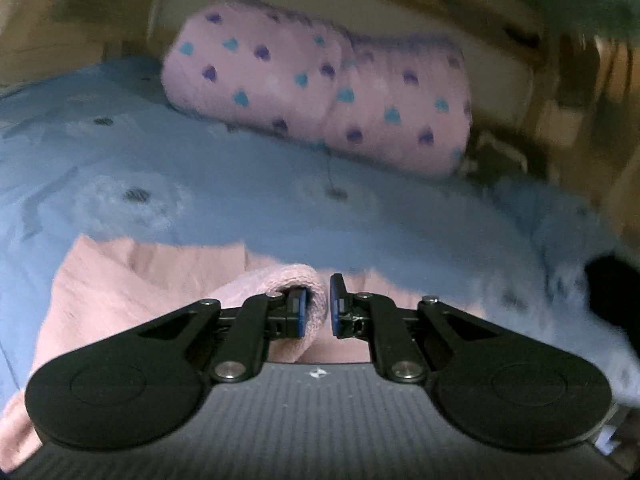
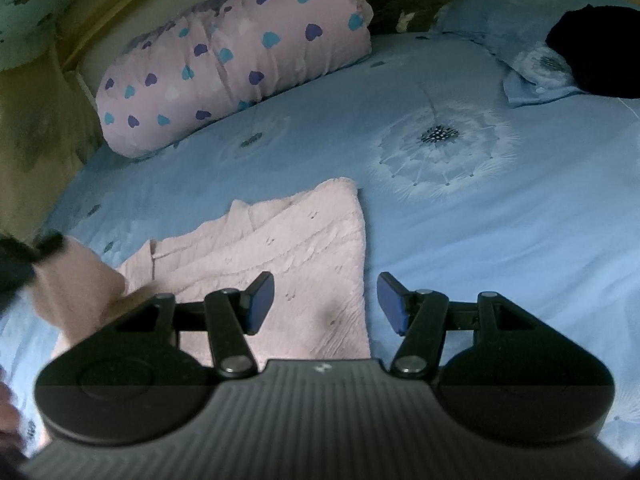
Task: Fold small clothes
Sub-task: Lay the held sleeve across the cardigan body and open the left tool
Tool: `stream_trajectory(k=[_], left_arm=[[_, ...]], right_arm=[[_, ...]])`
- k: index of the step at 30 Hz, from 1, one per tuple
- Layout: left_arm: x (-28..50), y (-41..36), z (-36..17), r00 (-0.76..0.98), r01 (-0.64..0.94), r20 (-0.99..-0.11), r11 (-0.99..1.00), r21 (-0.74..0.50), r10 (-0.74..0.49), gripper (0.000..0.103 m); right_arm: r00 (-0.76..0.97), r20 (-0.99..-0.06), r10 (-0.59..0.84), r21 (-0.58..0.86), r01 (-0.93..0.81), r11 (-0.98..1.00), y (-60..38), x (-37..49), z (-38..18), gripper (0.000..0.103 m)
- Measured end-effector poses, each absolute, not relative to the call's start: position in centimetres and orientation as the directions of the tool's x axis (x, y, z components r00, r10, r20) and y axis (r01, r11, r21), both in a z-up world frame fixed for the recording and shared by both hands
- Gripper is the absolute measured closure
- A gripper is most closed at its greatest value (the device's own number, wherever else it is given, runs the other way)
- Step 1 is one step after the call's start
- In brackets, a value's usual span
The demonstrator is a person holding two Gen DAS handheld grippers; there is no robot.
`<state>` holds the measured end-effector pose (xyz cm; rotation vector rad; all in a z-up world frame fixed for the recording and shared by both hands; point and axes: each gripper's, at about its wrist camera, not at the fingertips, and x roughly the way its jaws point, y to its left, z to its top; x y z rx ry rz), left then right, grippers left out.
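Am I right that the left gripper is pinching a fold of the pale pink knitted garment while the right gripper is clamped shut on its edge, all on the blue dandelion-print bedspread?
Not quite: the right gripper is open, its blue pads apart above the pale pink knitted garment, holding nothing, as the right wrist view shows. The left gripper does pinch a fold, on the blue dandelion-print bedspread.

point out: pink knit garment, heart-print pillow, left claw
pink knit garment point(image 2: 304, 248), right wrist view, flat middle of the knit panel.
heart-print pillow point(image 2: 240, 64), right wrist view, middle of its pink cover.
left claw point(image 1: 318, 306), left wrist view, between the fingertips, shut on a fold of the garment.
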<state>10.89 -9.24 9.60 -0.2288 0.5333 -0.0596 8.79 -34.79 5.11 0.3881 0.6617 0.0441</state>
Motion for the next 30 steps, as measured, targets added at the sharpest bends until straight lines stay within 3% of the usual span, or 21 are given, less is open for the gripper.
stream_trajectory(k=[9,10,11,13,14,18,30], left_arm=[[11.7,-12.5,4.7,0.740,0.101,-0.658,0.990,-0.098,-0.141,0.084],[11.5,-12.6,4.6,0.731,0.114,-0.667,0.990,-0.086,-0.142,0.074],[11.3,-12.6,4.5,0.726,0.127,-0.673,0.989,-0.073,-0.143,0.057],[10.8,-12.6,4.7,0.719,0.142,-0.682,0.989,-0.045,-0.134,0.033],[10.4,-12.5,4.9,0.722,0.150,-0.680,0.988,-0.026,-0.127,0.028],[8.9,-11.8,5.8,0.721,0.169,-0.686,0.985,0.036,-0.098,0.025],[5.7,-4.6,8.7,0.734,0.097,-0.678,0.993,0.071,-0.024,0.023]], right_arm=[[0.785,-0.598,0.162,0.370,0.091,0.925,-35.0,8.8,5.1,0.043],[0.784,-0.600,0.163,0.369,0.091,0.925,-35.1,8.8,5.1,0.043],[0.782,-0.602,0.163,0.368,0.090,0.925,-35.1,8.8,5.1,0.043],[0.779,-0.606,0.165,0.366,0.088,0.926,-35.0,8.9,5.0,0.043],[0.777,-0.608,0.167,0.365,0.087,0.927,-35.0,8.9,4.9,0.043],[0.769,-0.617,0.169,0.357,0.083,0.930,-34.8,9.0,4.7,0.043],[0.751,-0.636,0.177,0.317,0.046,0.947,-33.4,9.0,4.1,0.043]])
